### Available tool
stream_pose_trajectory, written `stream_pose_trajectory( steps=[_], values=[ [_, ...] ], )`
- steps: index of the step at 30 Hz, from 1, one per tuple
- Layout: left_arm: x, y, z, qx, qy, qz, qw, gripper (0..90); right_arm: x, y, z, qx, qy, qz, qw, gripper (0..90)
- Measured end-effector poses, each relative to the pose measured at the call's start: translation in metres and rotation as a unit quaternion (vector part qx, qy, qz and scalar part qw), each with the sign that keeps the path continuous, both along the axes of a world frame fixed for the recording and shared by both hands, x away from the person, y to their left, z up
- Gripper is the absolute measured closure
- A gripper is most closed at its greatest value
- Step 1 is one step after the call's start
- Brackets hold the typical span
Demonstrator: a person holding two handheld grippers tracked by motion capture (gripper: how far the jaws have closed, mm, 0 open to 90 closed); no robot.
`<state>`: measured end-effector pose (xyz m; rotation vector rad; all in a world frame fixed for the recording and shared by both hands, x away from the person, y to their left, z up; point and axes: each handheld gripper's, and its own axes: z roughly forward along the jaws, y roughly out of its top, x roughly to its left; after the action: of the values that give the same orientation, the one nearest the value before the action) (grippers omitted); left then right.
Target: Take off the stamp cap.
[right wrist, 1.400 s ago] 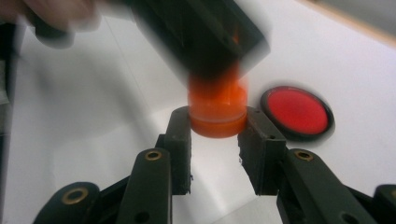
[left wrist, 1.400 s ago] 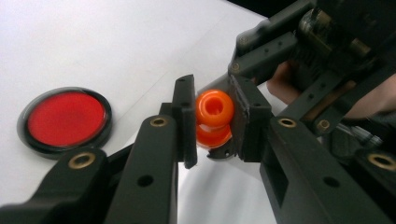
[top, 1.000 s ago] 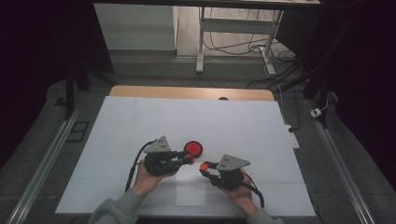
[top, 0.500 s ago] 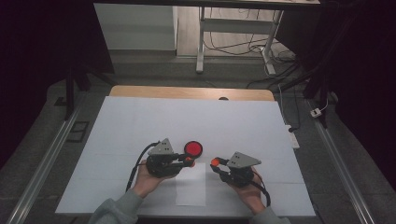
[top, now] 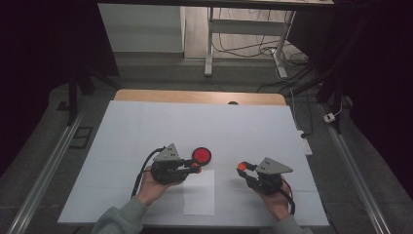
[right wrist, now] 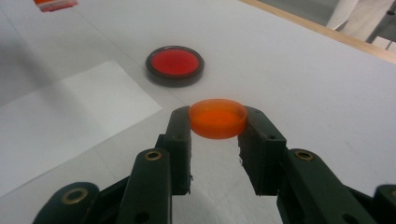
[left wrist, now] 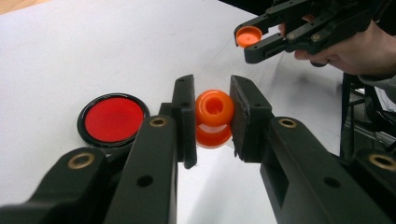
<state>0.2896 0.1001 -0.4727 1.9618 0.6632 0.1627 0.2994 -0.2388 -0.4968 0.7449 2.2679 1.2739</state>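
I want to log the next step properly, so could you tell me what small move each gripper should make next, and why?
Probably lower the right gripper and set its orange cap down on the white table. It is held clear of the orange bottle in the left gripper, so it appears unscrewed.

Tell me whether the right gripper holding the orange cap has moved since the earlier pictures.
Yes. The right gripper with the orange cap moved right, away from the red disc.

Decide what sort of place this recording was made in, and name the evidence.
Probably a lab or workshop set up for recording, not a home: a white-covered table under dark surroundings, loose cables on the floor behind, and hand-held grippers, left and right, on small orange parts.
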Motion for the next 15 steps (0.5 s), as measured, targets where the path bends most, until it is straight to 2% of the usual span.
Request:
stream_pose_trajectory(
  steps=[2, 11, 15],
  values=[
    [0.0, 0.001, 0.0, 0.001, -0.001, 0.0, 1.0, 72.5, 0.0, -0.005, 0.0, -0.004, 0.0, -0.008, 1.0, 64.6],
    [0.003, 0.003, 0.0, -0.002, 0.0, 0.004, 1.0, 72.4, -0.004, -0.027, 0.001, 0.007, 0.002, -0.031, 0.9995, 64.6],
    [0.004, 0.005, -0.001, -0.002, -0.001, 0.007, 1.0, 72.4, -0.011, -0.044, -0.001, -0.004, 0.002, -0.043, 0.9991, 64.5]
  ],
)
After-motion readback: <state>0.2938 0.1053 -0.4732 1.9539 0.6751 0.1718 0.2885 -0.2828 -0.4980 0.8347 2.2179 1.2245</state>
